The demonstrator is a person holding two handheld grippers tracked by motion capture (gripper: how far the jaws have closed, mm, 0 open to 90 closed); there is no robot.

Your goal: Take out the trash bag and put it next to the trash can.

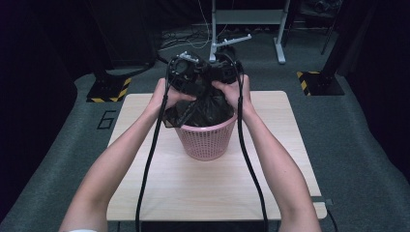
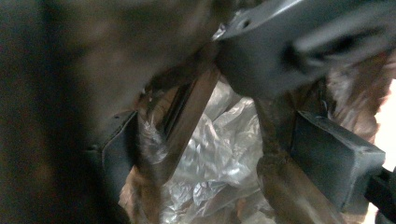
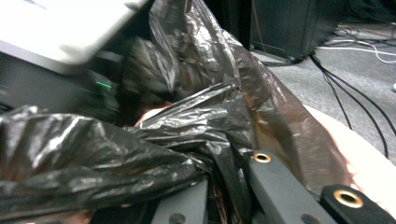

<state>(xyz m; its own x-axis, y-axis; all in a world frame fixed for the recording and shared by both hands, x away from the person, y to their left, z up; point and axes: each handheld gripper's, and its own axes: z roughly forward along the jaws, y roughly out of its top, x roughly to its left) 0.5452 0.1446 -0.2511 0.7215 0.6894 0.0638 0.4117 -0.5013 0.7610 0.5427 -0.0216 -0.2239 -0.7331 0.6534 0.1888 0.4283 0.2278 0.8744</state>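
Both forearms extended forward; left tongs (image 1: 186, 72) jaws apart, right tongs (image 1: 223, 72) jaws clamped together, side by side.

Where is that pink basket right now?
In the high view, the pink basket stands near the middle of the wooden table, slightly toward the far edge, under both grippers, with the black plastic bag bunched in its mouth.

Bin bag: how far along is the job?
Done: the black bag sits inside the pink basket. In hand: both grippers bunch its top above the basket; the right gripper is shut on plastic, while the left gripper stands open with film between its jaws. Left: probably tying or lifting out; which, I can't tell.
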